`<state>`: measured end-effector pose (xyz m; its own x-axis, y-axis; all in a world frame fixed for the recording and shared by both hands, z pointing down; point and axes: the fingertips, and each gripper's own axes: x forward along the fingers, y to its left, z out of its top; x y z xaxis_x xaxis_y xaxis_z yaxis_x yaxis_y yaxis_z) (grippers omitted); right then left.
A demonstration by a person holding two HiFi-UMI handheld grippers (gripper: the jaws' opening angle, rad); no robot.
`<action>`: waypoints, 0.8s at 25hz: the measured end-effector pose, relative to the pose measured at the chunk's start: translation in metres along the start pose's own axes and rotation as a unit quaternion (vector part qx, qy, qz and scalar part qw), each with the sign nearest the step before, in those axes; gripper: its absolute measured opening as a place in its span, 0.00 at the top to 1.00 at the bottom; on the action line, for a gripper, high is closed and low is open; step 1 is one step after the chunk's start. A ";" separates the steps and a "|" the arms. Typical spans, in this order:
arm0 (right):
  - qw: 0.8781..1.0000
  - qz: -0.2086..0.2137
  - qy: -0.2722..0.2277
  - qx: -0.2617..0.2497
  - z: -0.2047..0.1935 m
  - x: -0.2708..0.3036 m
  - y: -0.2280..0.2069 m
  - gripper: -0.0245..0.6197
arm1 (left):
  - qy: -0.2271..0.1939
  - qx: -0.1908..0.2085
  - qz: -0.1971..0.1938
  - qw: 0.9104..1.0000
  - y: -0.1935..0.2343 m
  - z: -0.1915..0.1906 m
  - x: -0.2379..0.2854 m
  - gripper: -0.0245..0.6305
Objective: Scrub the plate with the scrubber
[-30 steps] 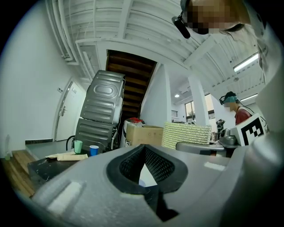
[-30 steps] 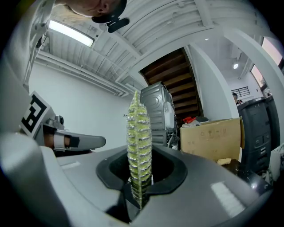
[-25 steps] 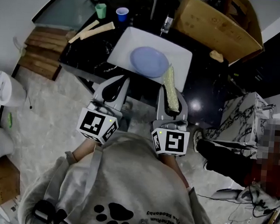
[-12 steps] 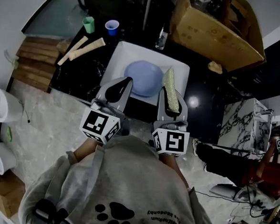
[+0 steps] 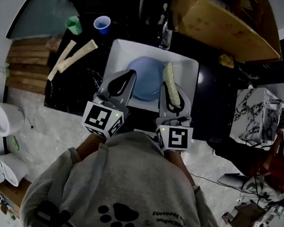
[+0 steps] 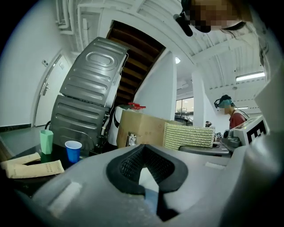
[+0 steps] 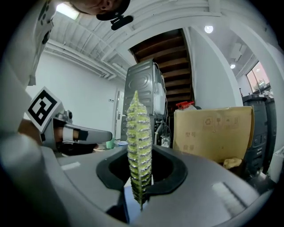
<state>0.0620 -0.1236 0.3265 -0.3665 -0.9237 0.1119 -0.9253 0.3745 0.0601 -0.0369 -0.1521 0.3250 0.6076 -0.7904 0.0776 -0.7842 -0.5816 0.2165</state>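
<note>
At the tray's (image 5: 189, 72) 6 o'clock rim we hold R claw (image 5: 169, 83) level, gripping the scrubber (image 5: 170, 91) edge-up. L claw (image 5: 125, 78) level beside it, shut, empty. Blue plate (image 5: 144, 72) in tray, at claws' 12. Sweatshirt (image 5: 118, 181) print illegible.

dim head view, dark counter; bright ceiling lamps, fisheye edges in both gripper views.

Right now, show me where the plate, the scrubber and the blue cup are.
plate (image 5: 145, 77), head view, on its bare blue middle.
scrubber (image 5: 170, 84), head view, midway along its green strip.
blue cup (image 5: 102, 23), head view, on its open top.
</note>
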 end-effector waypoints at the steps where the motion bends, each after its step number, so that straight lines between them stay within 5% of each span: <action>1: 1.000 -0.002 0.007 -0.001 -0.005 0.006 -0.001 0.86 | 0.005 -0.002 -0.006 1.000 0.004 -0.005 0.006 0.96; 20: 0.995 0.009 0.096 0.008 -0.073 0.060 -0.006 0.86 | 0.097 -0.021 -0.038 0.994 0.048 -0.083 0.059 0.96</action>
<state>0.0524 -0.1753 0.4049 -0.3597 -0.8836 0.2997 -0.9204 0.3887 0.0414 -0.0279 -0.2104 0.4206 0.6817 -0.6894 0.2450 -0.7309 -0.6271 0.2692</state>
